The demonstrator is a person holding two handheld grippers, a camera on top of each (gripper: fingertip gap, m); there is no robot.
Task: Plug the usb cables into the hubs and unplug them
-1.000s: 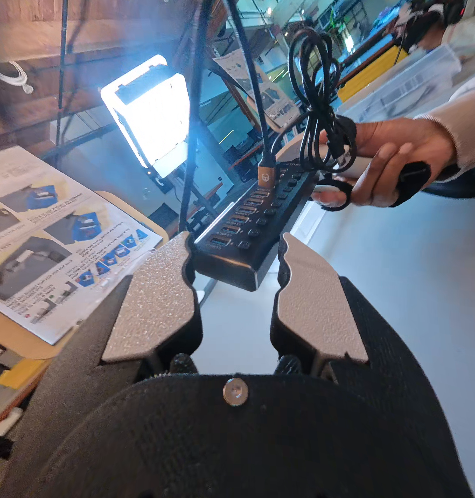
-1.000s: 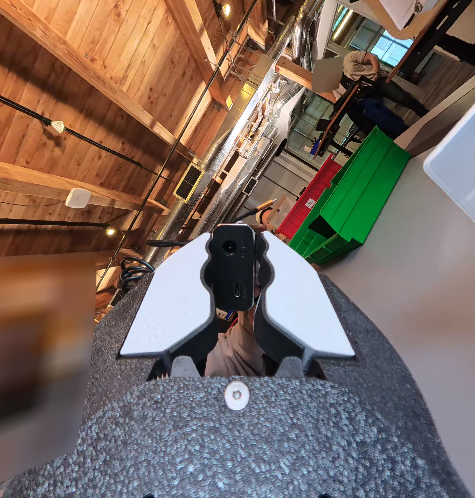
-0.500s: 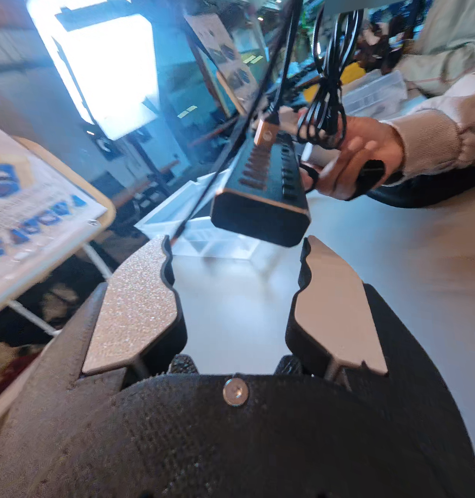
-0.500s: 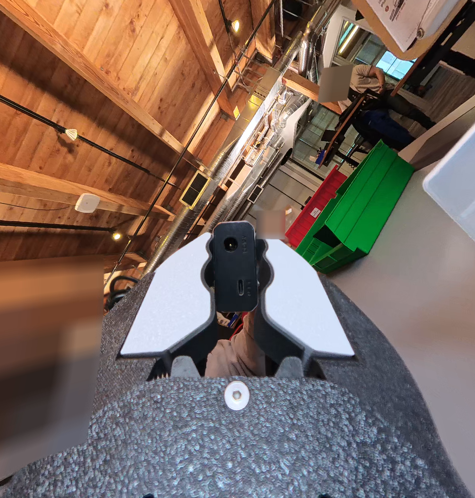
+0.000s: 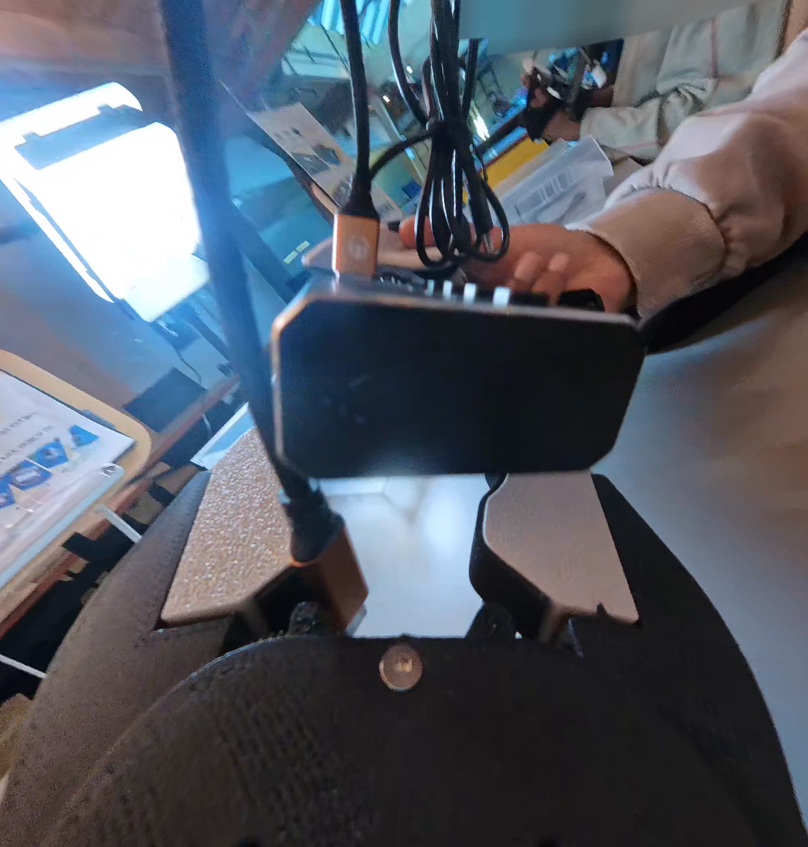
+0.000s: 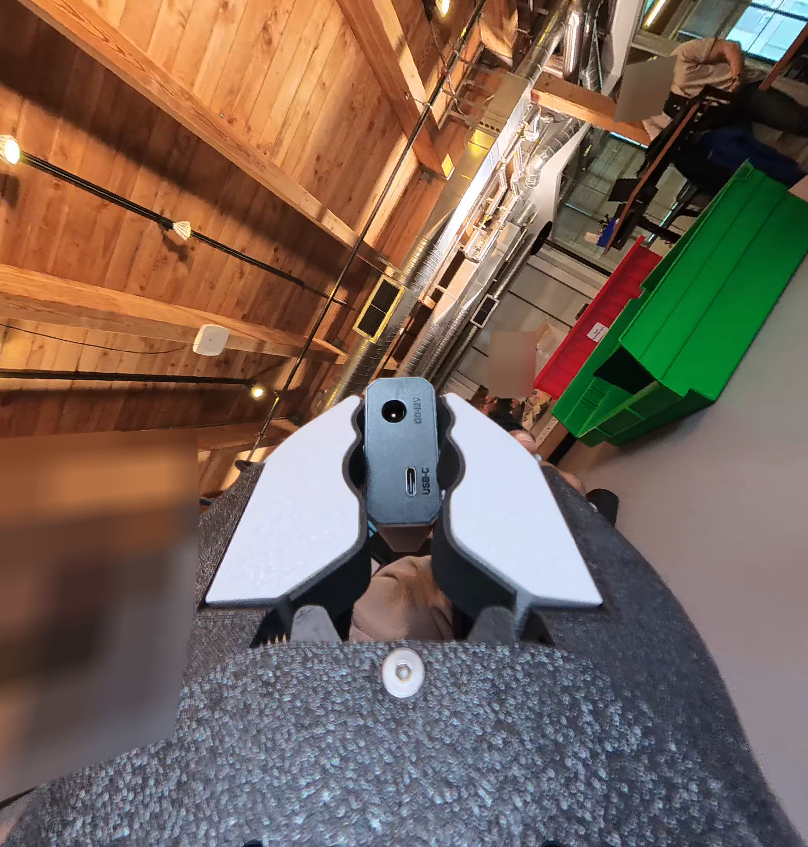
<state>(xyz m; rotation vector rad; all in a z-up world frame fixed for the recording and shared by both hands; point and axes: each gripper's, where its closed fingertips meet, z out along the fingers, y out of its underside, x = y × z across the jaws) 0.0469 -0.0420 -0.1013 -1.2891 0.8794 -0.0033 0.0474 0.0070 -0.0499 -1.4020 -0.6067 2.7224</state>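
Black and copper-edged, the hub (image 5: 452, 389) hangs in the air above the pale tabletop (image 5: 723, 458), its blank end face turned toward the left wrist view and filling the space just ahead of the left tool (image 5: 384, 463). That tool's two fingers stand apart, with nothing clamped between them. A loose copper plug (image 5: 335, 582) on a thick black cable (image 5: 209, 229) lies against the inner side of its left finger (image 5: 237, 527), not squeezed by the opposite one. A second copper plug (image 5: 354, 243) stands upright in a port on the hub's top face, near the far end, its cable running up out of view. Beside it hangs a thin black bundled cable (image 5: 457, 201), in front of a hand (image 5: 558, 266) in a beige sleeve that holds the right tool's handle. In the right wrist view the right tool (image 6: 402, 453) is clamped on the hub's other end (image 6: 402, 458), where a round socket and a small oval port show. Green bins (image 6: 695, 311) sit at the tabletop's far edge.
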